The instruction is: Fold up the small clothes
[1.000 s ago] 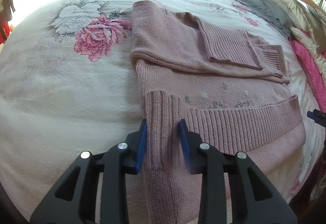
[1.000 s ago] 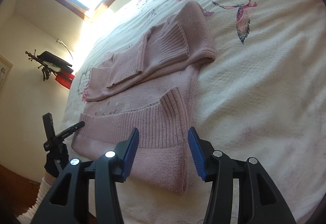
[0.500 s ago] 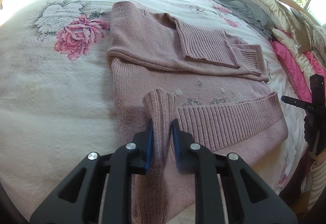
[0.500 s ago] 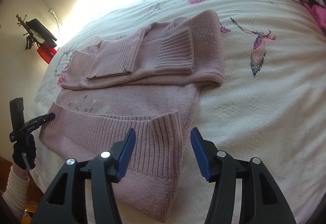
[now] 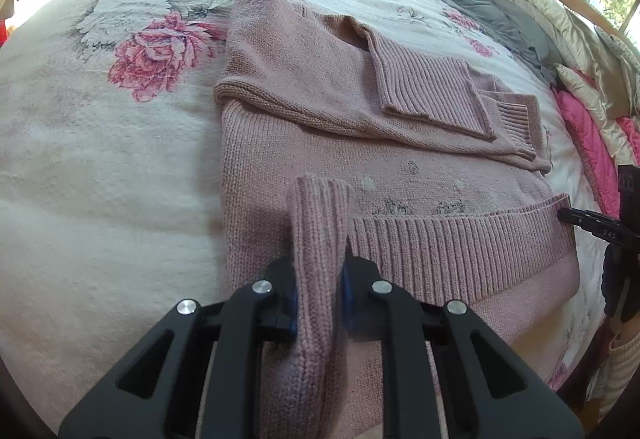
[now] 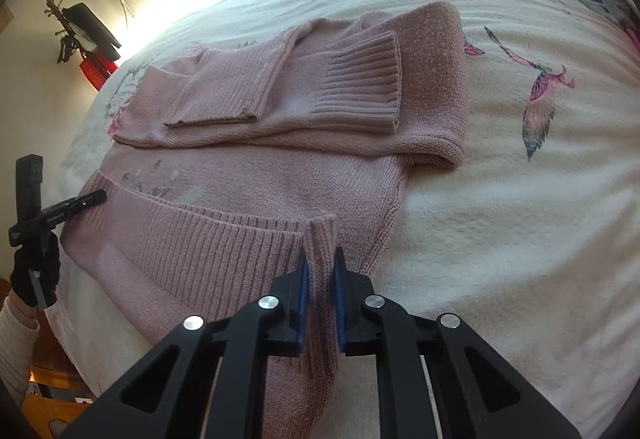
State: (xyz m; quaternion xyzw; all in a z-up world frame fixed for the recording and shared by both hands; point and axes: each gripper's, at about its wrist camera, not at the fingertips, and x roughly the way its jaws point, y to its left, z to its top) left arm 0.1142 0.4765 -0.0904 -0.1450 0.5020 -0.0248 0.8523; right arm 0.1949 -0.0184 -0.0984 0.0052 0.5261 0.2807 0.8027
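Pink knit sweater (image 5: 304, 143) lies flat on the floral bedspread (image 5: 100, 179) beyond the left gripper (image 5: 320, 279), whose fingers pinch a raised hem corner; from the right wrist, the right gripper (image 6: 319, 279) clamps the opposite ribbed corner, the sweater spreading ahead and leftward.

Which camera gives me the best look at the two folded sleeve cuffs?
The right wrist view: both sleeve cuffs lie side by side, well lit, on the pink sweater. In the left wrist view the near cuff is clear, but it overlaps the far one.
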